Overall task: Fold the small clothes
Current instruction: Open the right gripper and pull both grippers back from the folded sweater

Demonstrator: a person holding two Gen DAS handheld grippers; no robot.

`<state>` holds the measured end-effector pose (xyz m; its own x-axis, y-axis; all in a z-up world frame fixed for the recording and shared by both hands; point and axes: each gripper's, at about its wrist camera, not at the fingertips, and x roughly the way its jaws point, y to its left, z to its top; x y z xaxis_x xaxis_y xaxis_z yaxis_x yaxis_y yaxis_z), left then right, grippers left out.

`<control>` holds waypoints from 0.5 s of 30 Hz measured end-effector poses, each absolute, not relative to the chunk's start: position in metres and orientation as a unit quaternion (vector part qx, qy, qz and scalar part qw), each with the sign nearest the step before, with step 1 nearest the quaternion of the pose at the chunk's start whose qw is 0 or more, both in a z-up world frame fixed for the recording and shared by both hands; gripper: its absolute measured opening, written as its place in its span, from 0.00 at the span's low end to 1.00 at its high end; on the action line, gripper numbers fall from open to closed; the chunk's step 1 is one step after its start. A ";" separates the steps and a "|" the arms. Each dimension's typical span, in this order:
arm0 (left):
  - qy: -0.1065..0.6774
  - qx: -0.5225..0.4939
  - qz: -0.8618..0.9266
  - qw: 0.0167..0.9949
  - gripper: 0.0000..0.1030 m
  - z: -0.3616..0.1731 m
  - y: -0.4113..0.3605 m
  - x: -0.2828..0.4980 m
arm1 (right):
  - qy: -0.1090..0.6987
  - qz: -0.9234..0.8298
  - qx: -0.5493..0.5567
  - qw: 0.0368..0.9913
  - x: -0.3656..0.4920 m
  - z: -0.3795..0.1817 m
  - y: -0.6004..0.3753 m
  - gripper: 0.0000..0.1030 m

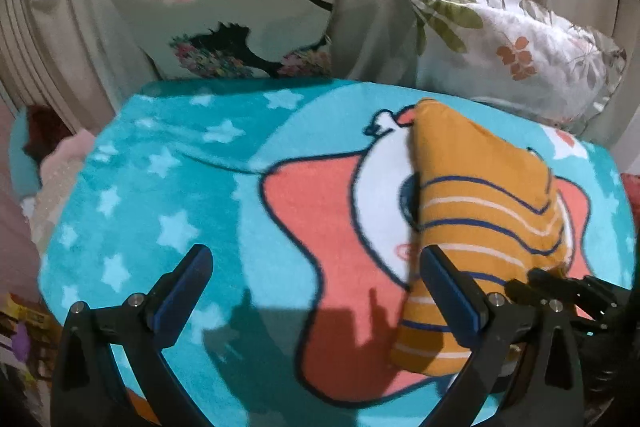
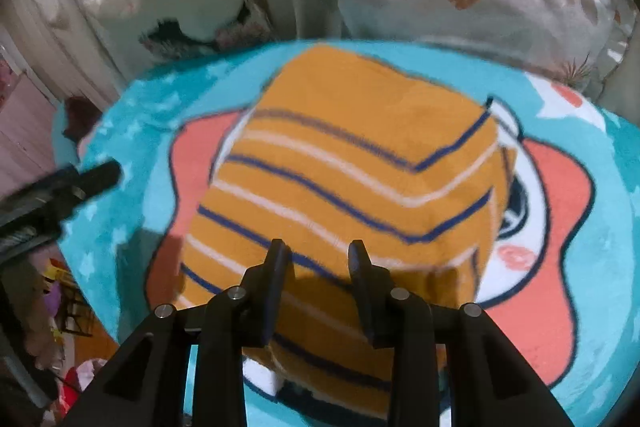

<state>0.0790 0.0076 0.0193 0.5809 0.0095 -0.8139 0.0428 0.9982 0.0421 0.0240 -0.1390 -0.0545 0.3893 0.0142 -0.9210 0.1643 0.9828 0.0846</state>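
A small orange garment with navy and white stripes (image 1: 480, 203) lies folded into a compact block on a turquoise star-print blanket (image 1: 160, 187). It fills the middle of the right wrist view (image 2: 352, 179). My left gripper (image 1: 316, 259) is open and empty, just left of the garment; its right finger (image 1: 448, 287) is beside the garment's near edge. My right gripper (image 2: 320, 251) hovers over the garment's near part with its jaws partly apart and nothing between them. It shows at the right edge of the left wrist view (image 1: 568, 287).
Two cushions lean against beige curtains behind the blanket: one with a black bird print (image 1: 240, 3) and one with leaves (image 1: 516, 43). A pink cartoon star (image 1: 320, 207) is printed on the blanket. Clutter lies on the floor at the left (image 2: 60, 307).
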 end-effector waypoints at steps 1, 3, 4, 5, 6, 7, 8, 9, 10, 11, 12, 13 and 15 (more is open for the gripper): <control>0.454 0.035 -0.007 0.890 1.00 0.021 0.010 0.078 | 0.551 -0.052 0.081 0.829 0.023 -0.057 -0.140 0.36; 0.444 0.048 0.000 0.895 1.00 0.023 0.017 0.075 | 0.548 -0.073 0.086 0.829 0.016 -0.054 -0.143 0.40; 0.440 0.051 0.002 0.897 1.00 0.025 0.020 0.074 | 0.550 -0.080 0.086 0.827 0.013 -0.052 -0.143 0.40; 0.438 0.054 0.001 0.897 1.00 0.025 0.025 0.073 | 0.551 -0.089 0.085 0.825 0.007 -0.050 -0.143 0.40; 0.439 0.056 0.000 0.897 1.00 0.026 0.028 0.072 | 0.552 -0.097 0.087 0.824 0.003 -0.049 -0.144 0.40; 0.439 0.057 -0.003 0.896 1.00 0.026 0.031 0.072 | 0.550 -0.102 0.091 0.824 -0.001 -0.048 -0.144 0.40; 0.441 0.057 -0.011 0.896 1.00 0.026 0.034 0.071 | 0.548 -0.112 0.100 0.823 -0.007 -0.046 -0.144 0.40; 0.443 0.056 -0.018 0.895 1.00 0.025 0.037 0.069 | 0.546 -0.122 0.107 0.822 -0.012 -0.045 -0.144 0.40; 0.445 0.056 -0.022 0.893 1.00 0.025 0.038 0.068 | 0.545 -0.128 0.112 0.821 -0.016 -0.044 -0.143 0.40; 0.448 0.056 -0.030 0.892 1.00 0.024 0.040 0.066 | 0.540 -0.138 0.119 0.822 -0.022 -0.041 -0.142 0.40; 0.450 0.055 -0.039 0.890 1.00 0.024 0.042 0.065 | 0.536 -0.145 0.125 0.822 -0.026 -0.040 -0.140 0.40; 0.452 0.054 -0.047 0.889 1.00 0.024 0.043 0.062 | 0.532 -0.153 0.129 0.823 -0.031 -0.038 -0.138 0.40; 0.452 0.058 -0.055 0.888 1.00 0.024 0.044 0.057 | 0.527 -0.169 0.140 0.821 -0.040 -0.036 -0.136 0.41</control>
<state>0.0568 0.0436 0.0237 0.5851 -0.0449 -0.8097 0.1493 0.9874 0.0531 -0.0404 -0.1364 -0.0359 0.3873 -0.1297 -0.9128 0.4258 0.9033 0.0523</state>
